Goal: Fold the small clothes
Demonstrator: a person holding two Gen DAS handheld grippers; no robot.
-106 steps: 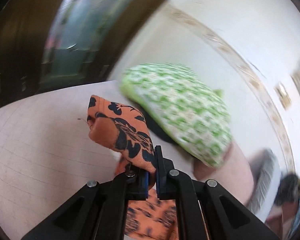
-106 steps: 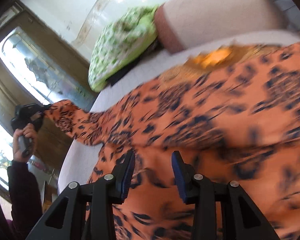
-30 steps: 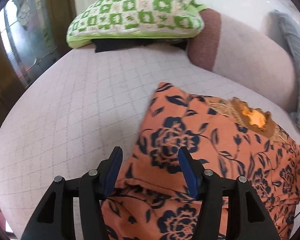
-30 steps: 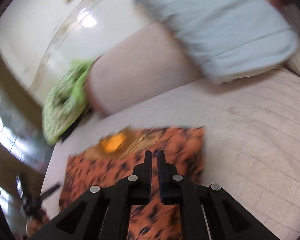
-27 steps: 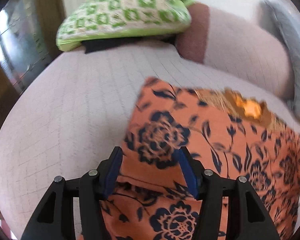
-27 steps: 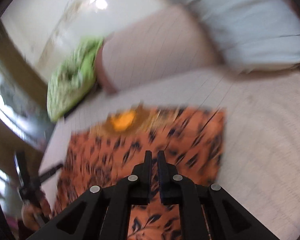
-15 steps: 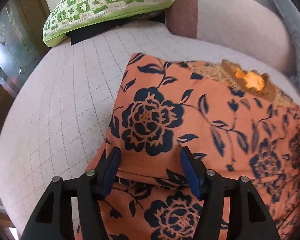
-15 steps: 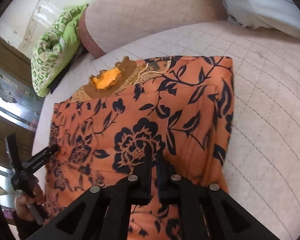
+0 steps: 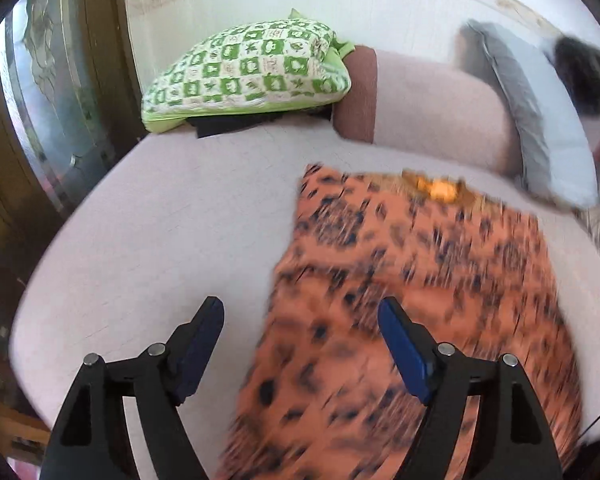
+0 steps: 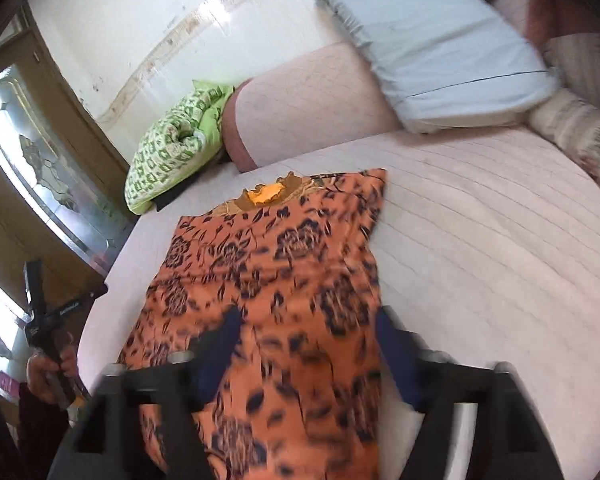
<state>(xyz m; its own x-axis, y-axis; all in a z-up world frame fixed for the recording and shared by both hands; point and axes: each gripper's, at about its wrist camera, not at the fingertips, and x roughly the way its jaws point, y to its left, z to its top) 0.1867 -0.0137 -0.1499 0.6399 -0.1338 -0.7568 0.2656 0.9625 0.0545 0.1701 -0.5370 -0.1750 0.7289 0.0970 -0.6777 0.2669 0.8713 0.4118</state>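
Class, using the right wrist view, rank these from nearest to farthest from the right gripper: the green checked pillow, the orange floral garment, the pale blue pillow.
1. orange floral garment: directly beneath the open right gripper.
2. green checked pillow: far left, against the bolster.
3. pale blue pillow: upper right, atop the bolster; close to call with 2.

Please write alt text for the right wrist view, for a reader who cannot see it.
An orange floral garment lies flat on a pale quilted bed, with the open right tongs above its near part, holding nothing. A green checked pillow and a grey pillow lie behind.
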